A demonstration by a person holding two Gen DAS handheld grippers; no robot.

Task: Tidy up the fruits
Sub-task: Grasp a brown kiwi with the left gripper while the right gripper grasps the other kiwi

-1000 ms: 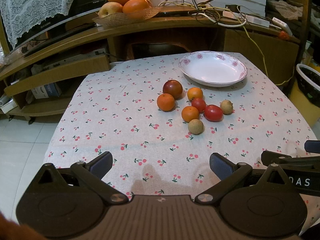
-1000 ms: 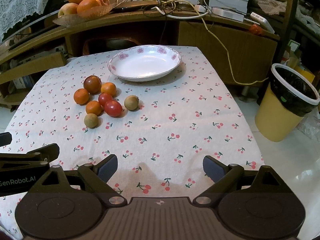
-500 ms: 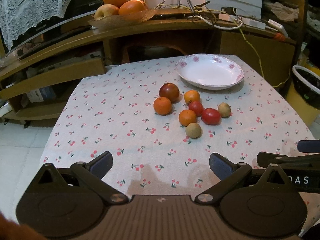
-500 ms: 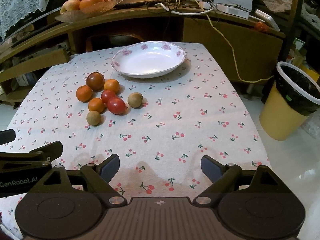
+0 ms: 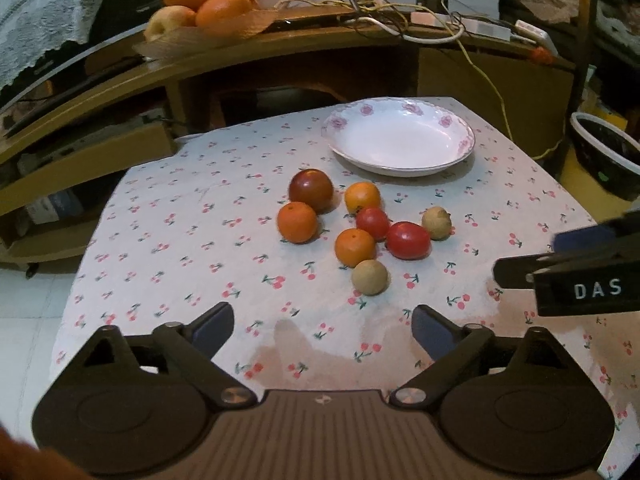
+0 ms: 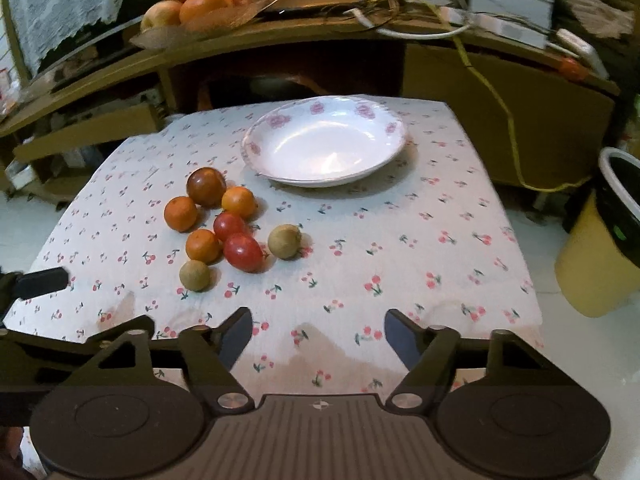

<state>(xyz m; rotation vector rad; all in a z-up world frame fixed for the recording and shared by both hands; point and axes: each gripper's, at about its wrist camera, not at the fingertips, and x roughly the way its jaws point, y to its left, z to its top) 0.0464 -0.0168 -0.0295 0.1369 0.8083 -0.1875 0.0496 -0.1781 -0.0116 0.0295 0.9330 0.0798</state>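
Note:
Several small fruits lie in a cluster on the cherry-print tablecloth (image 5: 180, 232): a dark red apple (image 5: 311, 190), oranges (image 5: 297, 222), red tomatoes (image 5: 408, 240) and two tan round fruits (image 5: 369, 277). The cluster also shows in the right wrist view (image 6: 224, 224). An empty white floral plate (image 5: 400, 142) (image 6: 324, 142) stands behind them. My left gripper (image 5: 322, 330) is open and empty, short of the nearest tan fruit. My right gripper (image 6: 318, 338) is open and empty, to the right of the cluster.
A wooden shelf unit (image 5: 280, 44) stands behind the table with a basket of large oranges and an apple (image 5: 196, 4) and loose cables (image 5: 400, 20). A yellow bin with a black liner (image 6: 604, 240) stands on the floor at the right.
Both grippers have moved forward toward the fruit cluster and plate, which now look larger and closer. Both stay open and empty.

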